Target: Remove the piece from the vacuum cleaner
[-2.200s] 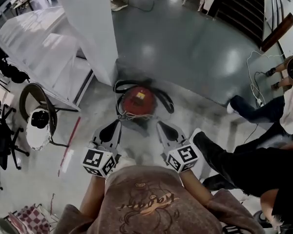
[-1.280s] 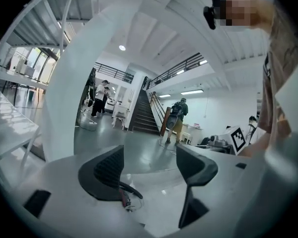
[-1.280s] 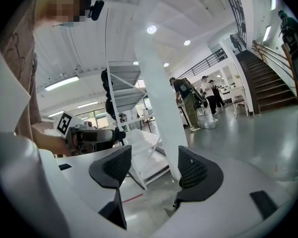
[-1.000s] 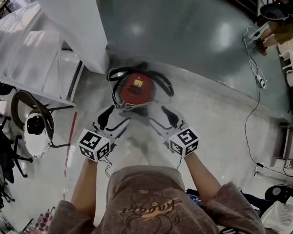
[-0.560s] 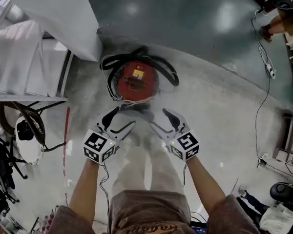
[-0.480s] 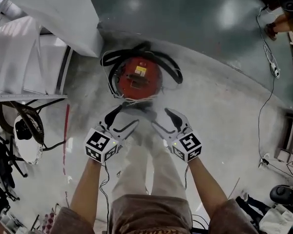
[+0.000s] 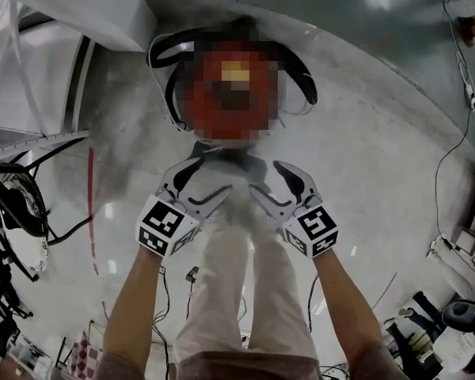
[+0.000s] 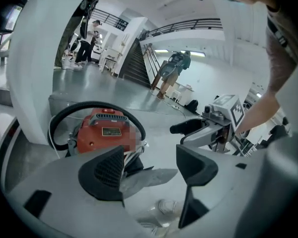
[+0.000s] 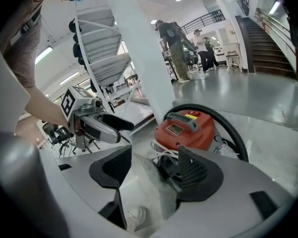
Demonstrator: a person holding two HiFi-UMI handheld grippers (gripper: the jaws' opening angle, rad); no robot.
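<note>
Closing in: the person has stepped nearer, so the vacuum cleaner (image 9: 186, 129) now sits bigger at upper centre of the head view, on the floor (image 7: 380, 172). The left hand-held gripper (image 7: 206, 179) and right hand-held gripper (image 7: 273, 182) hover just short of it, jaws apart, empty. Nothing is removed yet. It has a red round body, a black hose (image 7: 302, 71) looped around it, and a dark part (image 9: 167, 168) low on the near side.

The vacuum cleaner (image 7: 229, 93) sits on the floor (image 7: 380, 172) at 12 o'clock from the person, with its hose (image 7: 302, 74) looped around it. A flat piece (image 8: 154, 175) lies just before its near side. The left tool (image 7: 206, 179) at 11 o'clock and the right tool (image 7: 267, 179) at 1 o'clock hang side by side above that piece. A column (image 7: 87, 6) stands behind at 10 o'clock, and a cable (image 7: 451, 157) trails at 3 o'clock.
</note>
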